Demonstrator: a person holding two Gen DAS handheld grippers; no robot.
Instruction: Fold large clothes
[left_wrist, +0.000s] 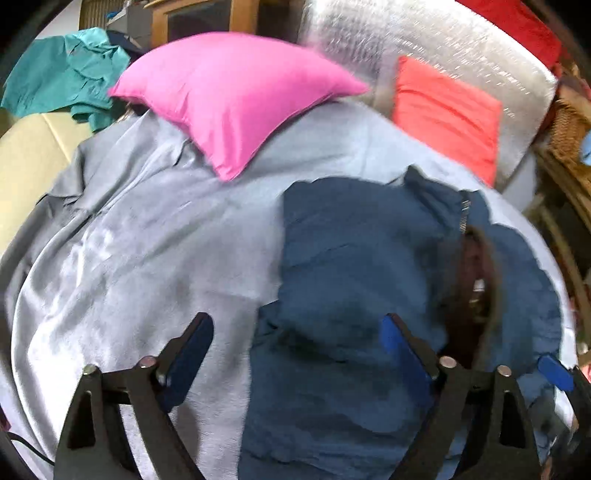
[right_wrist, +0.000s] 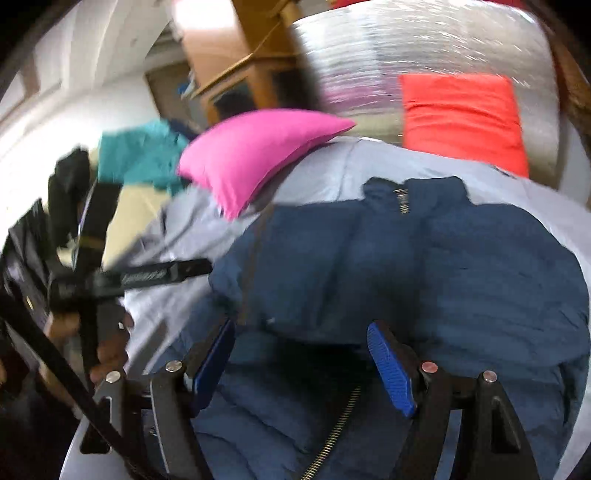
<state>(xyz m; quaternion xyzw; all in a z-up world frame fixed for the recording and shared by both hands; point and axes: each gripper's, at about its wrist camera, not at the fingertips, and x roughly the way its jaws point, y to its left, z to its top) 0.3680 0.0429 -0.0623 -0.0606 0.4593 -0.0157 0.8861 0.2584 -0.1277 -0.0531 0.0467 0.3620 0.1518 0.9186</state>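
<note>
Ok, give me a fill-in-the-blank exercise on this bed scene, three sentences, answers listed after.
1. The jacket lying on the grey sheet is dark ____ in colour.
2. The pillow beside the teal garment is ____.
3. The left gripper and the right gripper both have their jaws ____.

Answers: blue; pink; open

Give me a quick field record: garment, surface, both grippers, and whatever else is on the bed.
garment: navy zip jacket, lying bunched on the bed, zip partly open
surface: grey bedsheet
left gripper: open, empty, over the jacket's left edge
right gripper: open, empty, over the jacket's lower part
behind the jacket: pink pillow, orange cushion
far left: teal garment, crumpled
</note>
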